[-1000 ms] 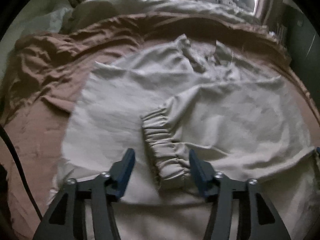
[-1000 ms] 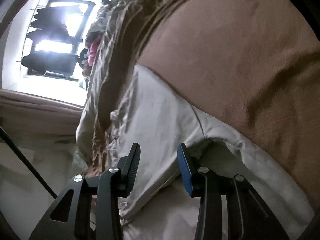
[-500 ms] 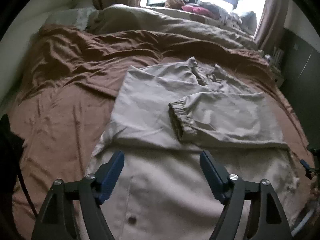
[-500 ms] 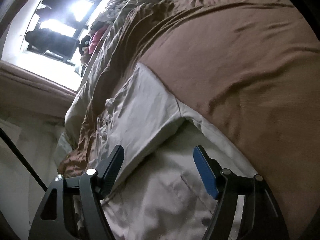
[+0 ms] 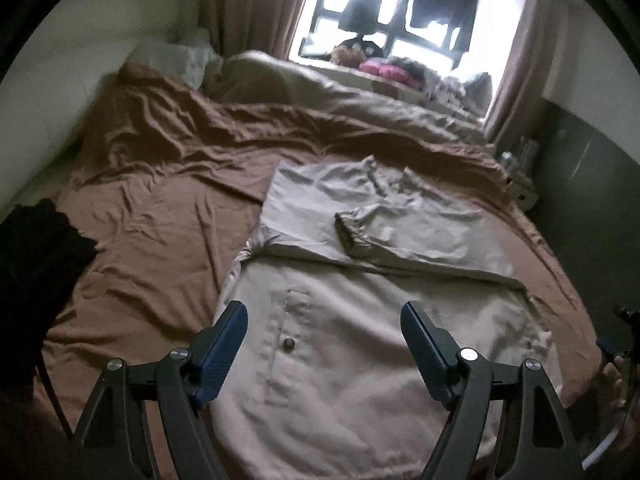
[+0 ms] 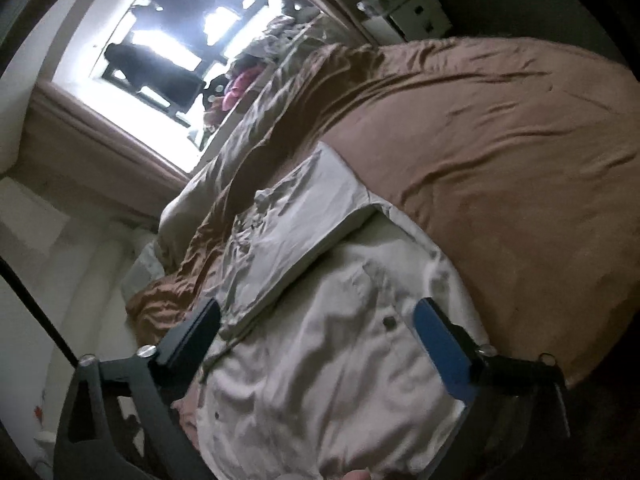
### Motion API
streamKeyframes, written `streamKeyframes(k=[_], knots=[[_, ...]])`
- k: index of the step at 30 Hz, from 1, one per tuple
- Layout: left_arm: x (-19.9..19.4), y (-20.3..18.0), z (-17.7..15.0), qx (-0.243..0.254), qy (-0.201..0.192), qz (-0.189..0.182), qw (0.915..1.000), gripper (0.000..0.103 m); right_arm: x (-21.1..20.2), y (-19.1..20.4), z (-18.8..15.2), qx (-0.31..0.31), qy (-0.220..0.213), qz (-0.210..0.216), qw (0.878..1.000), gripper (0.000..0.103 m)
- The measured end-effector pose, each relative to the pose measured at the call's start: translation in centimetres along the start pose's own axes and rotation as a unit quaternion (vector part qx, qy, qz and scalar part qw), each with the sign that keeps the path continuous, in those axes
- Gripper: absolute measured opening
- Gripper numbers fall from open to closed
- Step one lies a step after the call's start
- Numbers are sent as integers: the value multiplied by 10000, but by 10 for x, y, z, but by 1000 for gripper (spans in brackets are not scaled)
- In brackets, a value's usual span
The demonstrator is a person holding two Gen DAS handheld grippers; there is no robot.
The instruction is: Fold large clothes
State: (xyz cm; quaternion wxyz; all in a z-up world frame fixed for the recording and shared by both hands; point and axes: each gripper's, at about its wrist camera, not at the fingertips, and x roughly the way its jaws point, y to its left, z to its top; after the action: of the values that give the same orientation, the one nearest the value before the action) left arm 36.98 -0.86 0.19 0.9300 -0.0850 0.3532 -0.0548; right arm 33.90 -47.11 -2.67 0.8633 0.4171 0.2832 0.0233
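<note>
Currently I am holding both claws, left (image 5: 324, 346) and right (image 6: 320, 344), apart and empty, the jaws having just been opening. The jacket (image 5: 360, 320) is lying on the bed (image 5: 160, 220), soft and limp; I am judging its hem corners the best hold.

The left wrist view looks down the bed (image 5: 152, 216) toward the window (image 5: 404, 12) from above the beige jacket (image 5: 360, 360). The right wrist view is rolled sideways, closer over the same jacket (image 6: 320, 360), sharing bed (image 6: 500, 160) and window (image 6: 168, 52).

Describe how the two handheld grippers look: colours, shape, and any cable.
The left gripper and the right gripper share one design: a matte black angular frame with triangular cut-outs, silver round screws at the joints, and two flat fingers with blue textured pads. A thin black cable shows beside the right one.
</note>
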Motion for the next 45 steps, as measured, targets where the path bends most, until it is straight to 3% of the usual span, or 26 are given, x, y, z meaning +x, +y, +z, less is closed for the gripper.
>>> streamKeyframes(k=[5,12,15,20,27,29,31,35,45], knots=[[-50,0,-28,67,-396,-97,9991,81,-46,-2,-28,-336,-56,-135,9993,103],[-102,7,-63,-75,-804,-197,9965,87,-111,-11,-62,-630,-420,1,9971,103],[-121,8,-78,-100,-841,-332,9959,87,-136,-16,-75,-805,-750,-12,9939,103],[-147,16,-106,-179,-879,-388,9952,87,-166,-19,-104,-1268,-916,-183,9875,103],[-164,29,-139,-253,-789,-404,9957,88,-188,-22,-134,-1621,-860,-438,9821,103],[-166,35,-148,-320,-782,-396,9956,90,-189,-24,-141,-1691,-820,-447,9812,103],[-167,41,-156,-389,-792,-377,9954,99,-188,-26,-149,-1782,-794,-530,9794,103],[-166,50,-168,-479,-765,-439,9950,102,-189,-29,-163,-1978,-732,-560,9759,103],[-138,79,-174,-788,-522,-659,9933,102,-161,-53,-148,-1731,-170,-463,9837,103]])
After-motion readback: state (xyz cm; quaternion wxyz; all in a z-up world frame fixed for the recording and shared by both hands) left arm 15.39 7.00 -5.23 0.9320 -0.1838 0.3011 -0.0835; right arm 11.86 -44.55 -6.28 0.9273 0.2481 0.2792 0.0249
